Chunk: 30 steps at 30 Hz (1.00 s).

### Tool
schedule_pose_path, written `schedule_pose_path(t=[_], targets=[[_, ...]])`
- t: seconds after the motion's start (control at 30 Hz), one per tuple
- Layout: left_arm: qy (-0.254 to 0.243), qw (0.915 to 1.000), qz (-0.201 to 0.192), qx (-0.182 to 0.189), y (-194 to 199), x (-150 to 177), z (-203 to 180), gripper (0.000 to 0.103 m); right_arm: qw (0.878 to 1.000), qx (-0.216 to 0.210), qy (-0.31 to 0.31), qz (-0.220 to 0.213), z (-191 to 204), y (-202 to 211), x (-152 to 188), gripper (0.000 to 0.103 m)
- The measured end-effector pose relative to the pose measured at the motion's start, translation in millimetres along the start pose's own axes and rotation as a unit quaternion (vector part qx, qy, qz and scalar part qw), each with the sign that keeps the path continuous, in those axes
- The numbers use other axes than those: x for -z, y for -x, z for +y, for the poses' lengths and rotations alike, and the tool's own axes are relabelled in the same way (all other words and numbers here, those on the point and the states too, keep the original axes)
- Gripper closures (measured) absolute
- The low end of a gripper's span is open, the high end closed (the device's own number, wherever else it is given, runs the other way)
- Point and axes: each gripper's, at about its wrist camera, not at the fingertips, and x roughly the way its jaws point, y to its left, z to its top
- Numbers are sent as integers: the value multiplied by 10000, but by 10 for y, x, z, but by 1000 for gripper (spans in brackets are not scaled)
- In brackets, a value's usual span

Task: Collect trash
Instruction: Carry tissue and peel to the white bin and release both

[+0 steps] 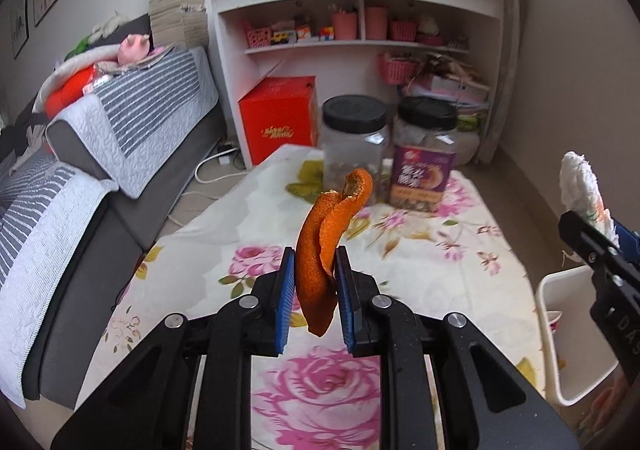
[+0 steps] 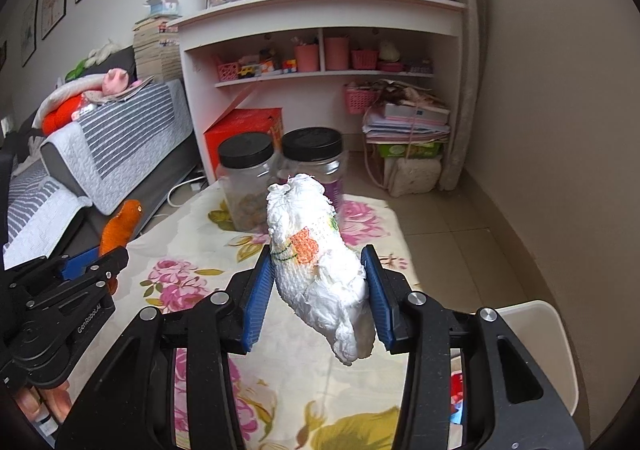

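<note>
My left gripper (image 1: pixel 315 262) is shut on a curled strip of orange peel (image 1: pixel 320 246), lifted above the flowered tablecloth (image 1: pixel 224 218). The peel (image 2: pixel 120 228) and the left gripper (image 2: pixel 94 264) also show at the left of the right wrist view. My right gripper (image 2: pixel 318 268) is shut on a crumpled white paper towel (image 2: pixel 320 262) with an orange and green print. That towel (image 1: pixel 582 186) and the right gripper (image 1: pixel 596 246) appear at the right edge of the left wrist view, above a white bin (image 1: pixel 552 290). The bin (image 2: pixel 548 318) stands beside the table's right side.
Two clear jars with black lids (image 1: pixel 354 146) (image 1: pixel 426 154) stand at the table's far end. A grey sofa with striped covers (image 1: pixel 120 138) runs along the left. A white shelf unit (image 1: pixel 360 42) and a red box (image 1: pixel 278 118) stand behind the table.
</note>
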Motion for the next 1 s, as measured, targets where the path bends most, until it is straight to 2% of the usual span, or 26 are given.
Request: schedule_pose_path(t=[0.43,0.83,0.93,1.0], targets=[[-136,9993,-191,298,259,-14,-527,83,9984,496,-146,-225,-537,324,25,61],[-531,9956,-270,721,474,42,-1132,83,9903,1237,-630,-26,-1278,501,168,58],[-677,9938,-310,828,525,42,-1284,83,9845,1540,-835,18,-1477,566,206,47],[-781,9921,-324,923,557,52,-1421,83,9805,1681,-1023,6,-1609,623,229,31]])
